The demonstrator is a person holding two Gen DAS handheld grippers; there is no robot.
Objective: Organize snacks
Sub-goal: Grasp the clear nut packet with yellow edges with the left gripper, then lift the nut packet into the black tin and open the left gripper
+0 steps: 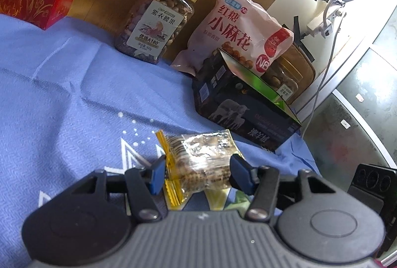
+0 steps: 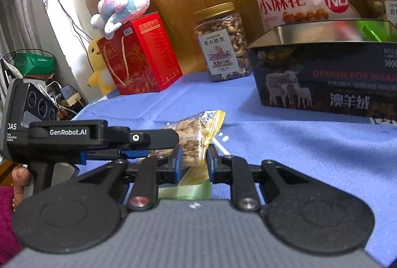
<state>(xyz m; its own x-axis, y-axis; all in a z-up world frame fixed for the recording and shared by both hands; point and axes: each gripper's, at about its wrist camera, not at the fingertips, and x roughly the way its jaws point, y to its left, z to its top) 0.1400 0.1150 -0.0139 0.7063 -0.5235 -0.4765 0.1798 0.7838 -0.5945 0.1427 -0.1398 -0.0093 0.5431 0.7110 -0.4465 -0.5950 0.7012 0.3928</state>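
Note:
A clear snack packet with yellow ends [image 1: 201,158] sits between the blue pads of my left gripper [image 1: 198,173], which is shut on it just above the blue cloth [image 1: 74,94]. In the right wrist view the same packet [image 2: 196,136] is also pinched by my right gripper [image 2: 192,161] at its near end. The left gripper's body [image 2: 74,136] reaches in from the left. An open dark tin box with sheep pictures [image 1: 245,106] stands behind the packet; it also shows in the right wrist view [image 2: 322,74].
A nut jar [image 1: 156,19] and a pink snack bag [image 1: 238,27] stand at the wooden back wall. A red gift box [image 2: 139,54] with plush toys [image 2: 124,2] stands at left. The cloth's edge drops off at right [image 1: 305,151].

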